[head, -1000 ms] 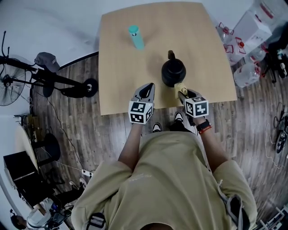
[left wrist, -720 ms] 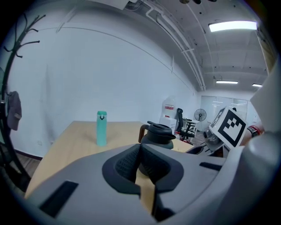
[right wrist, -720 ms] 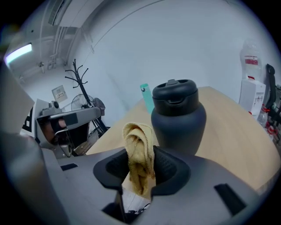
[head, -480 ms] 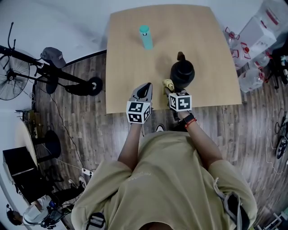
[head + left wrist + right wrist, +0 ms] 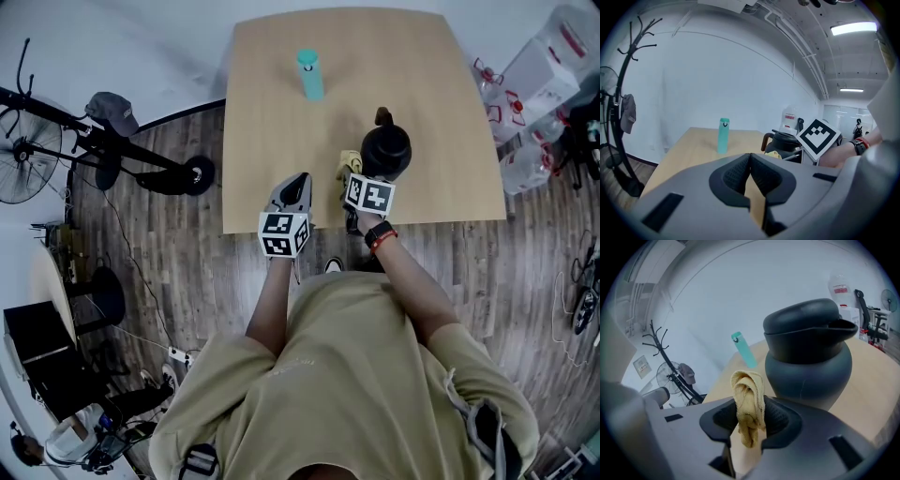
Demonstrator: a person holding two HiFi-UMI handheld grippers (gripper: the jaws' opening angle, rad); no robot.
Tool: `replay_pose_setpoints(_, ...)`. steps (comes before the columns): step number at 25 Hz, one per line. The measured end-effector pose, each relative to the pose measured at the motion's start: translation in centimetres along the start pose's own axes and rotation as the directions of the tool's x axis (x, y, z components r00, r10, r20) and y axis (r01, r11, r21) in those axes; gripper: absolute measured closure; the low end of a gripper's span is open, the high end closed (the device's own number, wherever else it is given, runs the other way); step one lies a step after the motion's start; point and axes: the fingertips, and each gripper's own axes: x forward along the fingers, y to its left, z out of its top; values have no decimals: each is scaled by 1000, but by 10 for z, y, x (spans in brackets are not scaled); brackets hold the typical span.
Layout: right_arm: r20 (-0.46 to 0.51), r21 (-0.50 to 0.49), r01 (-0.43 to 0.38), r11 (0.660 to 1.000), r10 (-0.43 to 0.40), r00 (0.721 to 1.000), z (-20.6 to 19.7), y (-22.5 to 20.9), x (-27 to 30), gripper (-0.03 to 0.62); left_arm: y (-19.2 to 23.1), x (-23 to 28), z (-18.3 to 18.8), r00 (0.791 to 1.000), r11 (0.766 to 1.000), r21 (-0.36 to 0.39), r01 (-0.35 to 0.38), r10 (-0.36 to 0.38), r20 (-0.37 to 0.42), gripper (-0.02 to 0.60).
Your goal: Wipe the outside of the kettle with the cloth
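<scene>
Right hand-held gripper (image 5: 750, 422): jaws clamped on the yellow cloth (image 5: 749, 399), just beside the kettle (image 5: 808, 357).
Left hand-held gripper (image 5: 750, 171): jaws together, nothing between them, left of the kettle.
Kettle: black, upright on the surface (image 5: 281, 131).
Bottle (image 5: 310, 74): teal, upright, well apart from the kettle, on its far left.

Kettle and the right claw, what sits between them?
The yellow cloth, pinched in the right claw, stands before the kettle; the right gripper view shows it.
</scene>
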Motion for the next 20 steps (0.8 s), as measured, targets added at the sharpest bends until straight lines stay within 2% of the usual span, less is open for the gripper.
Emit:
replay_pose_setpoints(8,7,141,35,989,-36,999,-1,-13,0,451,-2,6,-2,1000,1000,-6,8,-8,-8,557)
replay_pose_setpoints(20,-6,96,-5,995,5,1000,-4,-24,-16,451,-30,22,-7,998,998,10,54,-54,-28,557)
